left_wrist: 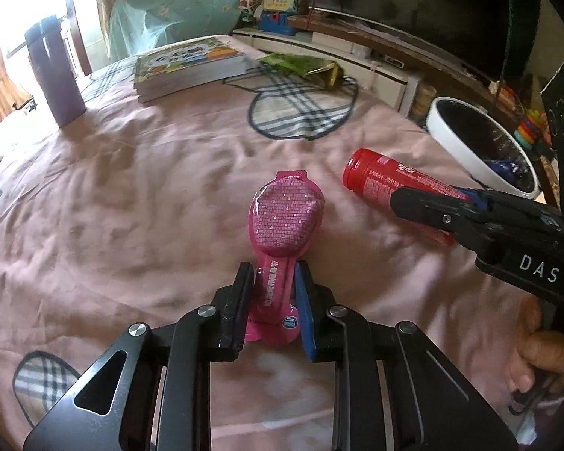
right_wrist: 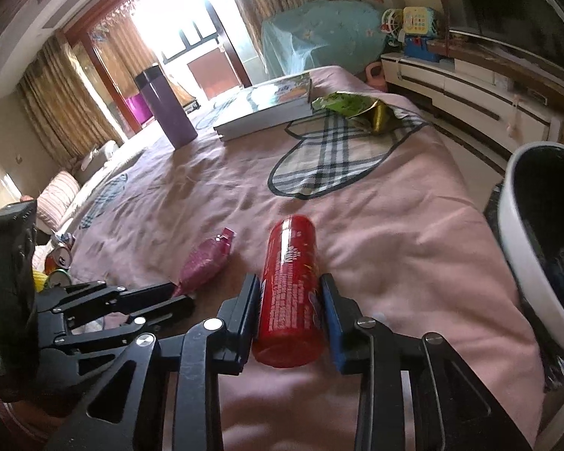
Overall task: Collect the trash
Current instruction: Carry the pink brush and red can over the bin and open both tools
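A pink plastic package (left_wrist: 285,221) lies on the pink bedsheet (left_wrist: 150,195). My left gripper (left_wrist: 272,274) is shut on its narrow neck. It also shows in the right wrist view (right_wrist: 206,261), with my left gripper (right_wrist: 176,297) at its near end. A red cylindrical bottle (right_wrist: 291,289) lies on the sheet between the pads of my right gripper (right_wrist: 291,285), which is shut on it. In the left wrist view the red bottle (left_wrist: 387,180) sticks out of my right gripper (left_wrist: 428,206). A white bin with a black liner (right_wrist: 522,225) stands at the bed's right edge.
A green and gold snack bag (left_wrist: 304,67) lies at the far side beside a stack of books (left_wrist: 184,67). A purple tumbler (left_wrist: 56,75) stands at the far left. The white bin (left_wrist: 455,143) holds something blue. A TV cabinet (right_wrist: 470,90) runs along the right.
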Motion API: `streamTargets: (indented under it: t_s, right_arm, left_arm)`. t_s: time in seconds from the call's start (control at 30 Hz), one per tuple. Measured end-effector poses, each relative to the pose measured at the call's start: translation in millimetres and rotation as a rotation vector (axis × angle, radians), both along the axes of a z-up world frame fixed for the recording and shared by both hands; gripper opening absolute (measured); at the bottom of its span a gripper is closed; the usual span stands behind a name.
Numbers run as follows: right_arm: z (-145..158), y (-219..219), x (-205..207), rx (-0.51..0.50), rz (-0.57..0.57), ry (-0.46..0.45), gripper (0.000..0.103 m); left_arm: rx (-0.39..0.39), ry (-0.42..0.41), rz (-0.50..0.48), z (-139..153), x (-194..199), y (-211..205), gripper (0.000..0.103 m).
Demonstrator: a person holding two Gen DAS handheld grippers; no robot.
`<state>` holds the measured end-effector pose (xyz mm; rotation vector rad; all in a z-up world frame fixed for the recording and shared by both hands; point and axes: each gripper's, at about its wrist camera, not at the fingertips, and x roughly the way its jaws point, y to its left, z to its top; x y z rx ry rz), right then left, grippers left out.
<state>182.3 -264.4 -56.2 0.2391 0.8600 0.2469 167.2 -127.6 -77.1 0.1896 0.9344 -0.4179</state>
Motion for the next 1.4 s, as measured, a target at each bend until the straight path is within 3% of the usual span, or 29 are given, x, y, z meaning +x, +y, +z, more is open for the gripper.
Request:
streamTargets:
  t_s: [0.73, 1.4]
  right_arm:
    - [24, -58, -57, 0.073, -0.129, -0.071, 0.031]
    - [49, -155, -80, 0.073, -0.331, -0.134, 0.031]
  left_arm:
    - [-0.045, -0.027, -0.113, 26, -32, -56, 0.021]
    - [-0.047, -0.07, -0.265, 51, -34, -144, 0.021]
